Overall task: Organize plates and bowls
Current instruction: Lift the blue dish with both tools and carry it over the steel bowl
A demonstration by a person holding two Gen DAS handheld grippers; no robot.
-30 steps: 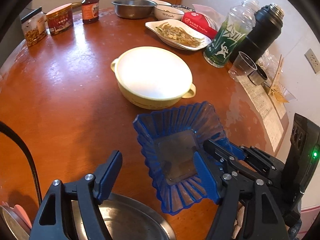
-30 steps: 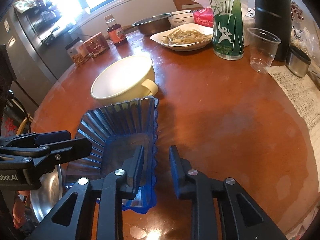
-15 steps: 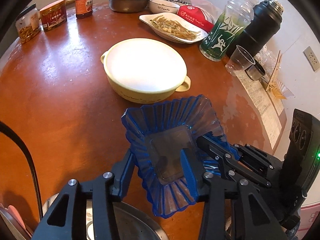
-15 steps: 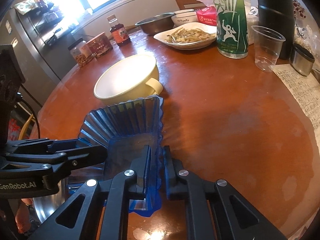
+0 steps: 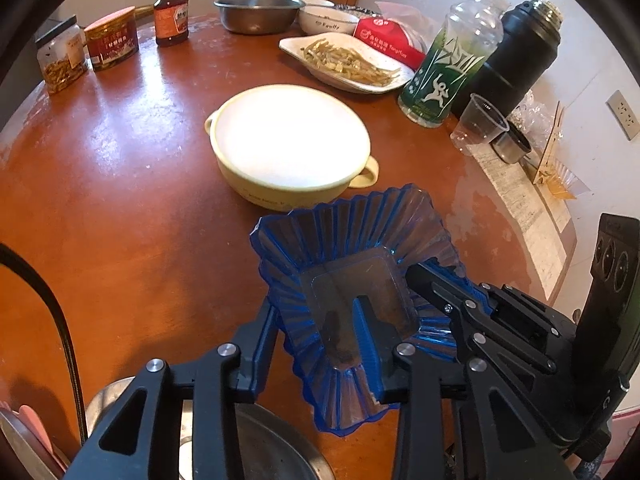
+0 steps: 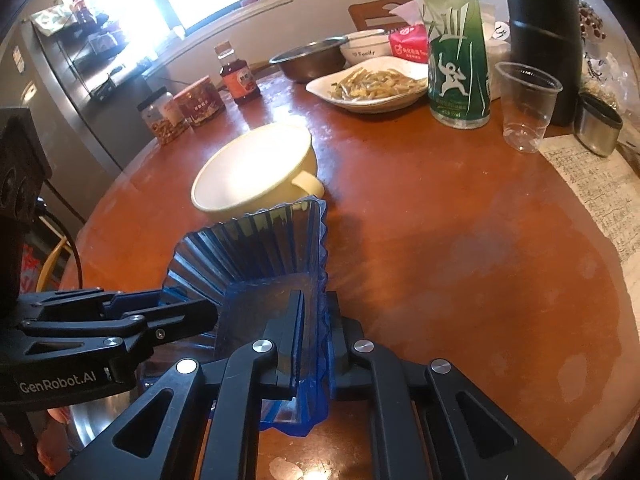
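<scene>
The blue dish sits near the front edge of the counter, just in front of the yellow bowl, and both grippers are on it. The right gripper is clamped shut on the dish's right wall, one finger inside and one outside. The left gripper straddles the near-left corner and its jaws are closing, with the wall between them; whether the pads already press on it I cannot tell for sure, though they look to be against it.

The dish is thin, see-through, pleated plastic, so it should be light and fairly stiff along the ribs, but likely to flex or crack if pinched hard (the scalloped rim gives a poor flat for the pads). The flared wall below the rim, where both grippers now sit, looks the best hold; two grips on adjacent sides should keep it from twisting.

Close by: the yellow bowl is very near the dish's far edge, perhaps touching, so a forward move would nudge it. A steel plate lies just beneath the left gripper at the counter's edge. Further back stand a white plate of food, a green bottle, a black flask, a clear cup, a steel bowl and some jars, all well apart. Lifting straight up looks clear.
</scene>
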